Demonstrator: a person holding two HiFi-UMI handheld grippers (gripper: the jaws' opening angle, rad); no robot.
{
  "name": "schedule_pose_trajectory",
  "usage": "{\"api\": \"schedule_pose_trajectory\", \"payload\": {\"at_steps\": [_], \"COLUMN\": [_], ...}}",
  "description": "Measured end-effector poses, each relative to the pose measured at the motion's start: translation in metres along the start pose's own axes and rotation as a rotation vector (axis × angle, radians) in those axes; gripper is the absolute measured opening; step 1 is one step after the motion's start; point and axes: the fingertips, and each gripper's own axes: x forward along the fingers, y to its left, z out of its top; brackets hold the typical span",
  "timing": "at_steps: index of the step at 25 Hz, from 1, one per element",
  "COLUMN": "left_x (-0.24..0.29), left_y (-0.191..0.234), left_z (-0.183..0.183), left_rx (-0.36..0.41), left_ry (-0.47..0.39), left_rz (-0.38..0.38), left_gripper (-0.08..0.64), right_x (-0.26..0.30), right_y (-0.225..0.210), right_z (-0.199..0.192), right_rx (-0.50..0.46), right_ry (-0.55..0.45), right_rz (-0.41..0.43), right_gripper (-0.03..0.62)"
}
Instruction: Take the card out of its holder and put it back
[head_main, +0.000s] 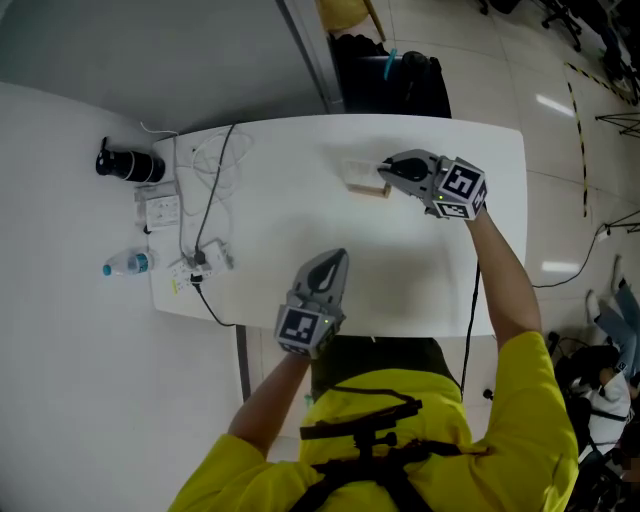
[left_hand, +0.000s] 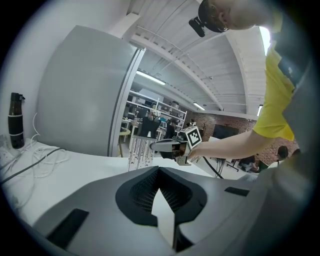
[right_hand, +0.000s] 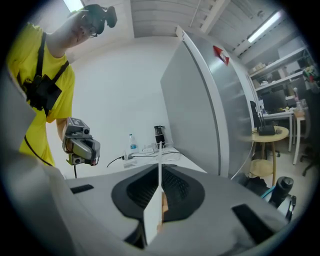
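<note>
A white card (head_main: 357, 170) stands upright in a small wooden holder (head_main: 369, 189) on the far middle of the white table (head_main: 270, 230). My right gripper (head_main: 388, 171) reaches it from the right and is shut on its edge. In the right gripper view the card (right_hand: 160, 165) shows edge-on between the closed jaws of the right gripper (right_hand: 160, 176), with a bit of brown wood behind it. In the left gripper view the card (left_hand: 140, 152) shows fine printed lines, held by the right gripper (left_hand: 161, 146). My left gripper (head_main: 338, 262) hovers near the table's front edge, shut on nothing.
At the table's left end lie a black flask (head_main: 130, 164), a water bottle (head_main: 128, 264), a power strip (head_main: 160, 210) and loose cables (head_main: 208, 185). A black bag (head_main: 395, 78) stands on the floor beyond the far edge.
</note>
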Motion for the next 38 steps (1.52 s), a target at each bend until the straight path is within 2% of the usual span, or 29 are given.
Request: {"api": "schedule_pose_trajectory", "payload": {"at_steps": [12, 21, 24, 26, 31, 33, 34, 36, 38], "left_x": [0.001, 0.002, 0.003, 0.004, 0.001, -0.006, -0.012, -0.023, -0.024], "left_y": [-0.013, -0.006, -0.004, -0.003, -0.003, -0.004, -0.005, -0.006, -0.003], "left_z": [-0.009, -0.02, -0.022, -0.02, 0.0, 0.013, 0.02, 0.035, 0.054], "left_rx": [0.0, -0.005, -0.006, -0.006, 0.004, 0.007, 0.007, 0.009, 0.022], "left_ry": [0.012, 0.042, 0.047, 0.046, 0.016, 0.0, -0.005, -0.019, -0.052], "left_rz": [-0.037, -0.023, -0.019, -0.016, -0.012, -0.01, -0.009, -0.009, -0.01], "left_gripper": [0.0, 0.0, 0.0, 0.0, 0.0, 0.0, 0.0, 0.0, 0.0], "right_x": [-0.008, 0.007, 0.009, 0.008, -0.02, -0.041, -0.054, -0.077, -0.096], "right_y": [-0.004, -0.003, -0.004, -0.007, -0.014, -0.009, -0.003, 0.018, 0.035], "right_z": [-0.013, -0.056, -0.066, -0.066, -0.038, -0.015, 0.003, 0.05, 0.103], "right_rx": [-0.009, -0.004, 0.013, 0.025, 0.042, 0.088, 0.13, 0.187, 0.179], "right_ry": [0.026, 0.066, 0.067, 0.056, -0.003, -0.061, -0.118, -0.244, -0.343], "right_rz": [-0.018, -0.033, -0.046, -0.067, -0.151, -0.199, -0.221, -0.26, -0.315], "right_gripper": [0.021, 0.026, 0.129, 0.133, 0.135, 0.135, 0.135, 0.19, 0.189]}}
